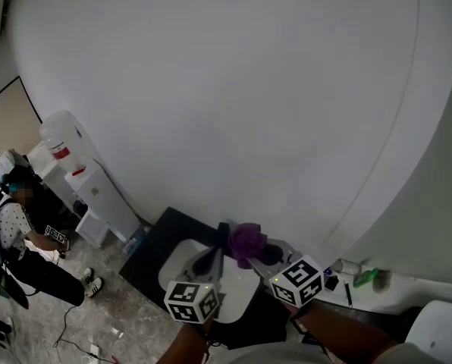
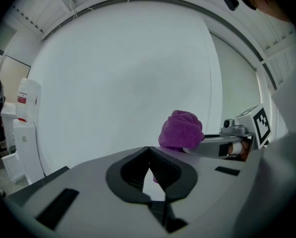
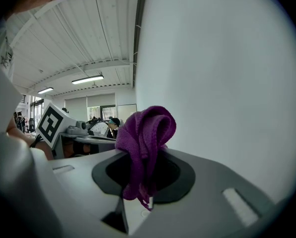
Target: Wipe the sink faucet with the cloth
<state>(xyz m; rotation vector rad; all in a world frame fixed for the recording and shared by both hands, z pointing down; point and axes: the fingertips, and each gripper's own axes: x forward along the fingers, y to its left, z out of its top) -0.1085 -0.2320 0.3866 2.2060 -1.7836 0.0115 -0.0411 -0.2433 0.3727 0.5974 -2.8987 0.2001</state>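
Both grippers are raised side by side before a plain white wall (image 1: pixel 226 89), which fills the space ahead of them. The left gripper (image 2: pixel 149 152) is seen with its jaws brought together at the tips, and nothing is gripped between them. The right gripper (image 3: pixel 147 155) is clamped on a purple cloth (image 3: pixel 148 128). The cloth is pinched at its middle between the dark pads, bunched into a rounded fold above the jaws, and a short frayed end hangs below them.

From the left gripper's own view, the cloth is seen just to the right of the closed jaws and a little above them. The two grippers are held near each other but apart. Each one's marker cube, the left cube (image 1: pixel 189 300) and the right cube (image 1: pixel 296 280), sits behind its jaws, toward the person.

Well to the left of the left gripper a white water dispenser (image 1: pixel 89 188) stands against the wall, with a bottle (image 1: pixel 59 139) on top. Farther left of it, a person (image 1: pixel 25 241) in dark trousers is seen. Below the left gripper a dark surface (image 1: pixel 154 252) can be made out. To the right of the right gripper a white ledge (image 1: pixel 408 290) carries a few small items, too small to name.
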